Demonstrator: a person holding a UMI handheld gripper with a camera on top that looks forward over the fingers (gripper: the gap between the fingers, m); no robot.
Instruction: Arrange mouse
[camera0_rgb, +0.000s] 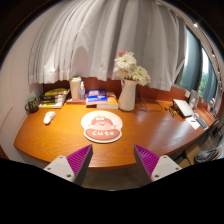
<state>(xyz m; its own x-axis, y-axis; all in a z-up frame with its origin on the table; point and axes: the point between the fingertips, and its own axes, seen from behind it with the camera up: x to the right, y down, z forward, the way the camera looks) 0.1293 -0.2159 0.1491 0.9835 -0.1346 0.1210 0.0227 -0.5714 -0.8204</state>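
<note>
1. My tongs (112, 160) hang open and empty above the near edge of the curved, orange-brown wooden desk (150, 128), their 2 purple-padded fingers (76, 158) set well apart with nothing between them.

2. The small white computer mouse (49, 117) lies far off toward the desk's left end, well beyond the left finger and clear of the round white-and-red mat (102, 125) at the middle of the desk.

3. As I judge it, the long reach is the main hazard: with the mouse that far to the side, a hurried approach could bring 1 finger against it first and push it along the smooth wood, instead of both fingers closing around it.

4. A second risk, to my eye, is the clutter behind it. A dark object (32, 103) and a stack of books (55, 96) sit near the mouse, so an overshoot could knock into them.

5. Carrying the mouse back, a wide swing could meet the white vase of pale flowers (127, 92), which stands upright just behind the mat and looks easy to tip.

6. The desk also holds a white cup (76, 88), a blue book (97, 97) and papers at the right end (184, 107).

7. Behind it all, sheer white curtains (100, 40) cover a window, with a second window (196, 60) on the right.
</note>
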